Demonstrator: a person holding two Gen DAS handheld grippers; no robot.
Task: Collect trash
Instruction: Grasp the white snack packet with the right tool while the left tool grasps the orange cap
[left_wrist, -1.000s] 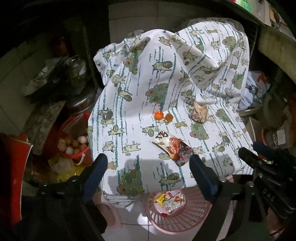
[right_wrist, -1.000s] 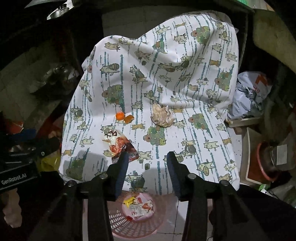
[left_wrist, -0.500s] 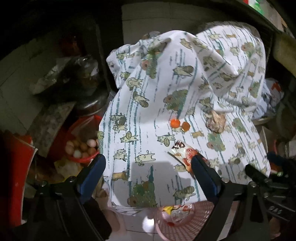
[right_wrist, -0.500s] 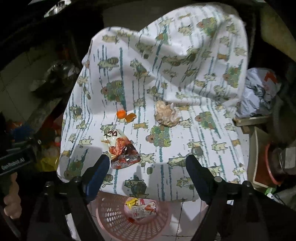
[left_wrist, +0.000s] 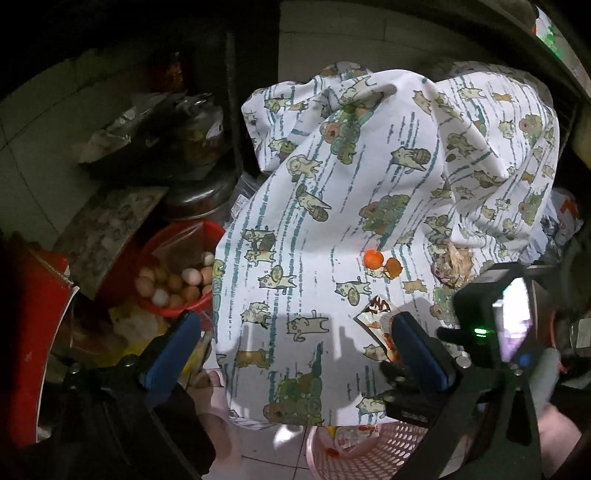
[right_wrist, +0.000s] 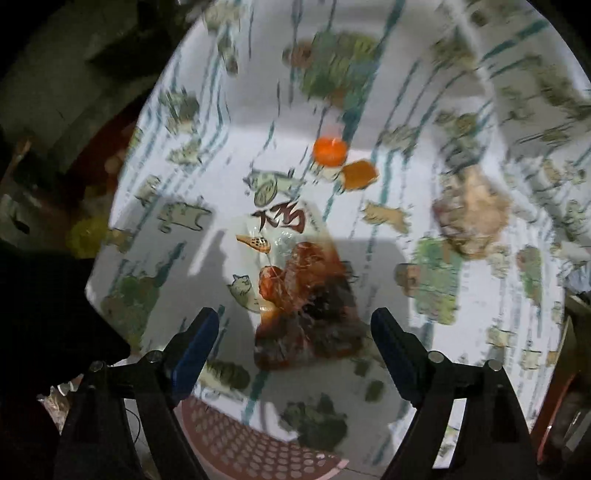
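Observation:
A red and clear snack wrapper (right_wrist: 299, 291) lies on the cat-print cloth (right_wrist: 229, 155) near its front edge. My right gripper (right_wrist: 293, 341) is open and hovers just over the wrapper's near end, one finger on each side. An orange bottle cap (right_wrist: 330, 150) and an orange scrap (right_wrist: 359, 174) lie beyond it, and a crumpled brown paper wad (right_wrist: 471, 214) lies to the right. My left gripper (left_wrist: 295, 349) is open and empty over the cloth's front left part. In the left wrist view the wrapper (left_wrist: 376, 319) is partly hidden behind the right finger.
A pink mesh basket (left_wrist: 373, 458) with some wrappers in it stands on the floor below the cloth's front edge. A red bowl of eggs (left_wrist: 173, 284) sits to the left among dark pots and clutter. The right gripper's body (left_wrist: 491, 332) fills the lower right.
My right gripper opened wide and dropped forward onto the wrapper, so the view is blurred. My left gripper drifted left and stayed open.

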